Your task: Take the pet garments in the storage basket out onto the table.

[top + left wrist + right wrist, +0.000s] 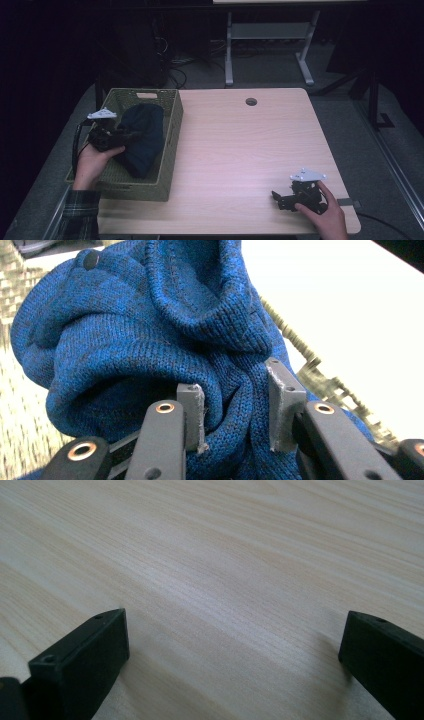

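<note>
Left gripper (235, 405): jaws clenched on blue knit sweater (142, 137), bunched inside woven basket (172, 145). Right gripper (295, 197): jaws released, resting on tabletop (240, 150). Removal barely begun; sweater not yet clear of basket.

Basket (172, 145) walls hem the sweater (142, 137); table (240, 150) beside lies open.

Dark blue knit garment (150, 335), olive woven basket (170, 150), pale wood-grain table (250, 150)
</note>
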`<action>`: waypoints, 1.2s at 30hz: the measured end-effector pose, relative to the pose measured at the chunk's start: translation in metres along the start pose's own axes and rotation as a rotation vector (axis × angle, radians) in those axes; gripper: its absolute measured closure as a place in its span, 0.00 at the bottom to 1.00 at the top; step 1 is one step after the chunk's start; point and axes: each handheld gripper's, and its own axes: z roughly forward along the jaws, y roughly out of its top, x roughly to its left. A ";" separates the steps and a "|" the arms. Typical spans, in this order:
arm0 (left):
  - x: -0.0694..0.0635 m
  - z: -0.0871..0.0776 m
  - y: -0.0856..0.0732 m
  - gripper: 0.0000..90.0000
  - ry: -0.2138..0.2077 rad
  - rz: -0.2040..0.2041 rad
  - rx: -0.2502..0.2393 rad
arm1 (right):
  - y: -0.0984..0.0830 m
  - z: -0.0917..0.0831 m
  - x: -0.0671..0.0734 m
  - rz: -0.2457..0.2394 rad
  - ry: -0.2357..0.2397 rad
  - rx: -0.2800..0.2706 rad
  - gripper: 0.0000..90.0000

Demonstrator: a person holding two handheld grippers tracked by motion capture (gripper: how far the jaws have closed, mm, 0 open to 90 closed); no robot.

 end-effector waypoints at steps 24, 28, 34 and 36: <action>-0.060 -0.023 0.057 0.73 -0.137 0.122 -0.233 | 0.000 0.000 0.000 0.001 0.001 0.000 0.00; -0.072 -0.018 0.064 0.73 -0.156 0.142 -0.242 | 0.000 0.000 0.000 0.001 0.001 0.000 0.00; -0.087 -0.007 0.075 0.73 -0.187 0.167 -0.254 | 0.000 0.000 0.000 0.001 0.001 0.000 0.00; -0.091 -0.004 0.077 0.73 -0.193 0.171 -0.258 | 0.000 0.000 0.000 0.000 0.001 0.000 0.00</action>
